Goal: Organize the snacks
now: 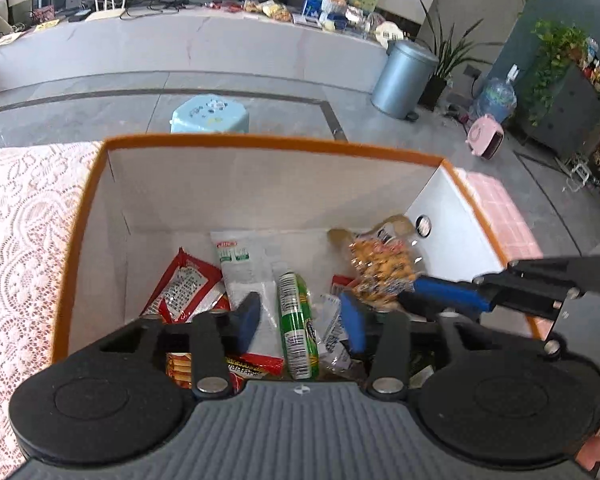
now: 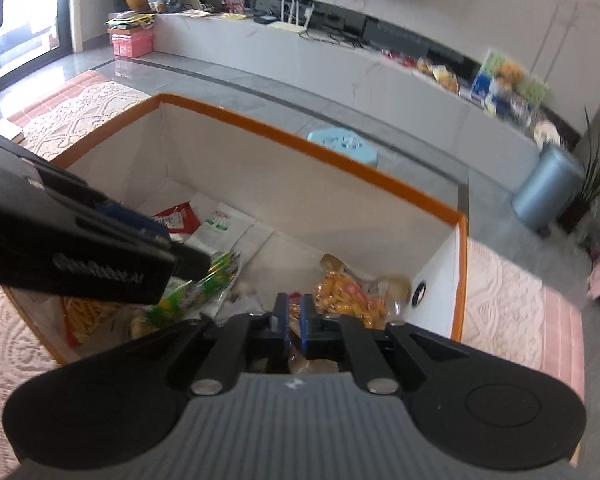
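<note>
A white box with an orange rim [image 1: 260, 144] [image 2: 340, 160] holds several snacks: red packets [image 1: 184, 284], a white pouch with green print [image 1: 240, 264], a green packet [image 1: 296, 320] [image 2: 204, 288] and a clear bag of yellow snacks [image 1: 380, 268] [image 2: 348, 296]. My left gripper [image 1: 300, 322] hangs open inside the box. The green packet lies below the gap, clear of both pads. My right gripper [image 2: 295, 316] [image 1: 410, 294] reaches in from the right, its jaws a narrow slit apart. The blurred yellow bag stands right at its tips against the right wall, and nothing is pinched.
The box sits on a pink lace cloth [image 1: 20, 240]. Beyond it on the grey floor stand a light blue stool [image 1: 210, 114], a grey bin [image 1: 404, 76] and a pink heater [image 1: 486, 140]. A long white counter [image 1: 180, 44] runs along the back.
</note>
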